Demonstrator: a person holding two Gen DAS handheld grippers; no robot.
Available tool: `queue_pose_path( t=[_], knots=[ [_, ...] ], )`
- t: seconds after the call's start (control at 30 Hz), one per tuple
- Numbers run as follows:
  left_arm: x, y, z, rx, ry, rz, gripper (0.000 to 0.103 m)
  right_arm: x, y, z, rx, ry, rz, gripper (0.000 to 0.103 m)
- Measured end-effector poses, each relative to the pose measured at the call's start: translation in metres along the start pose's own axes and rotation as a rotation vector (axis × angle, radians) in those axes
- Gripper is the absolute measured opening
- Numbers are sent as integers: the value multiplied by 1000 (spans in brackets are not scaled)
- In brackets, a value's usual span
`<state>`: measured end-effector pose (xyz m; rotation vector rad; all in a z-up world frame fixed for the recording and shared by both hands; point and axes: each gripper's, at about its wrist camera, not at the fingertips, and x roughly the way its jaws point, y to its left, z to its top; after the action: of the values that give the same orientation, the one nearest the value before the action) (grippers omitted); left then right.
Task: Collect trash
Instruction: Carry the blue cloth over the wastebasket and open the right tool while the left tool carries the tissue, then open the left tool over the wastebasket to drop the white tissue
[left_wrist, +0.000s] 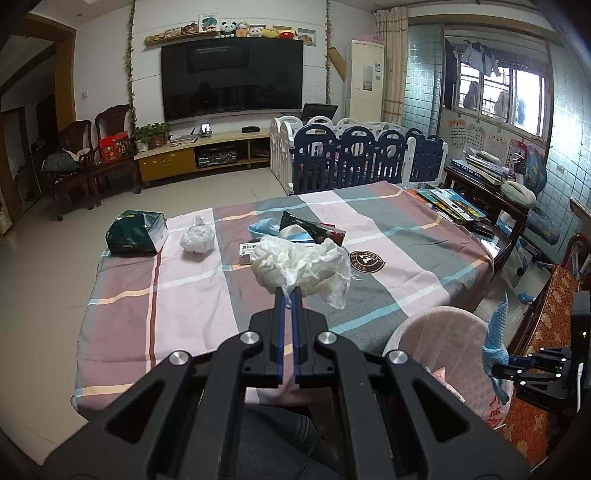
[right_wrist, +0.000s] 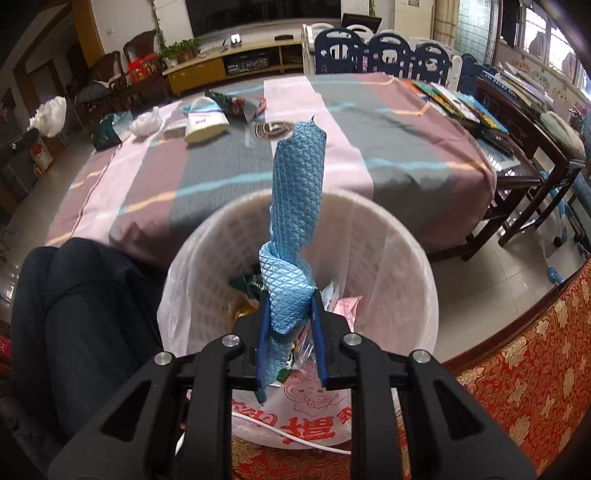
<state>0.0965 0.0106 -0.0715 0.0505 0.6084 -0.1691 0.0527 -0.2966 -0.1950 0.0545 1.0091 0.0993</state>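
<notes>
Matte black gripper frames with triangular cut-outs and round silver pivot screws; slim blue pads lining the left gripper (left_wrist: 287, 291) and right gripper (right_wrist: 289, 306). Dark denim trousers (right_wrist: 77, 314) on the seated person, glimpsed beneath the left frame as well; thin white cable (right_wrist: 295, 437) trailing below the right frame, thin black cable (left_wrist: 310, 448) under the left.

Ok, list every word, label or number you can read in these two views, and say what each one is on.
"ALESS": partly legible around the round badge printed on the tablecloth; the remaining letters are unclear.
Large red characters on the plastic bag lining the white basket: upside down, not readable.
Small box label: too blurred.
Green packet print: too small.
Wall charts: too small.
</notes>
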Motion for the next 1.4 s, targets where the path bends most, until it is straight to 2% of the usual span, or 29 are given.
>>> queue_pose_path(
  t=[0.23,0.33,0.4,0.57,0.77,0.9,1.0,1.07,1.13,1.2,1.27,1.4],
  knots=[
    [6,-15,-5,21,24,-33,4,7,-4,-3,24,23,-14,22],
    [8,-20,-8,31,35,-46,4,4,-10,-3,56,13,-18,35],
    [10,-24,-10,37,44,-57,4,0,-13,-3,72,-2,-11,47],
    [17,-31,-14,42,73,-99,4,-20,-18,4,84,-78,-20,59],
    [44,-53,-27,31,188,-300,4,-58,-28,17,105,-204,-2,62],
    [76,-84,-43,22,328,-463,4,-79,-36,22,123,-270,7,66],
    [87,-115,-54,96,370,-549,5,-83,-41,25,143,-287,15,66],
    [93,-129,-62,127,404,-596,18,-81,-42,27,154,-283,17,66],
    [98,-135,-68,131,434,-611,64,-76,-43,28,165,-272,17,67],
    [101,-129,-70,125,427,-576,70,-69,-44,29,183,-259,26,70],
    [106,-111,-69,98,421,-519,71,-62,-44,32,203,-245,47,71],
    [126,-49,-56,-91,369,-358,70,-36,-31,46,223,-192,118,71]
  ],
)
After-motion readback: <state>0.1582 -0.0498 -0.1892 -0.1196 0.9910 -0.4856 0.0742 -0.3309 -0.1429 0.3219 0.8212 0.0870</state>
